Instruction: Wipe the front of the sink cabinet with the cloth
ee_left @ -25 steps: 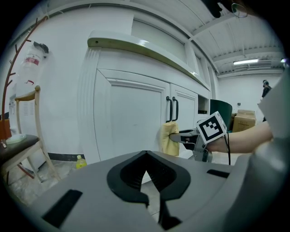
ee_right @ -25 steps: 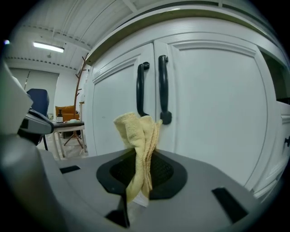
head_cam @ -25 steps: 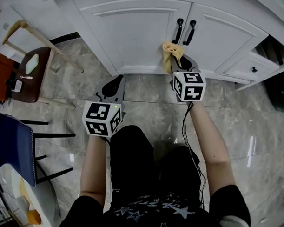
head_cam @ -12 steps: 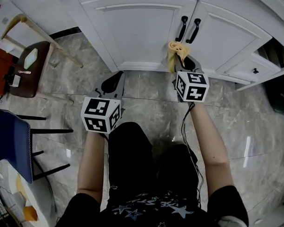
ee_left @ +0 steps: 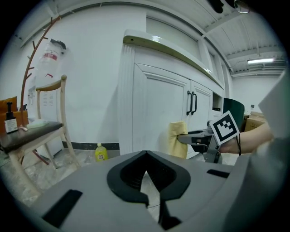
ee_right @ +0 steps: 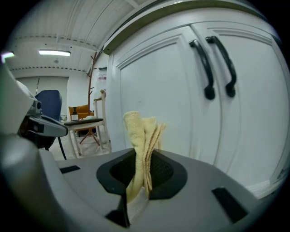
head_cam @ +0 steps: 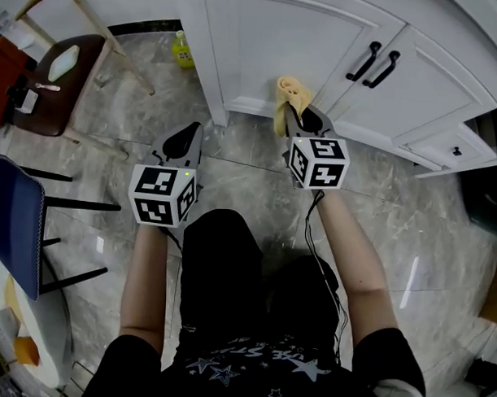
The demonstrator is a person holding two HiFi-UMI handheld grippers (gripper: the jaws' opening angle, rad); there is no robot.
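Observation:
The white sink cabinet (head_cam: pixel 295 36) has two doors with black handles (head_cam: pixel 375 64). My right gripper (head_cam: pixel 294 115) is shut on a folded yellow cloth (head_cam: pixel 289 96) and holds it against the lower part of the left door, left of the handles. In the right gripper view the cloth (ee_right: pixel 141 136) sticks up from between the jaws, close to the door (ee_right: pixel 181 99) and the handles (ee_right: pixel 209 68). My left gripper (head_cam: pixel 188 139) hangs over the floor, shut and empty, short of the cabinet's left corner. The left gripper view shows the cloth (ee_left: pixel 176 138) on the door.
A yellow bottle (head_cam: pixel 182 50) stands on the marble floor by the cabinet's left end. A wooden chair (head_cam: pixel 49 73) with small items on its seat is at the upper left. A blue chair back (head_cam: pixel 11 226) is at the left edge. The person's legs fill the lower middle.
The right gripper has carried the cloth leftwards along the cabinet front, from just under the handles to the left door's lower part. The left gripper has shifted along with it.

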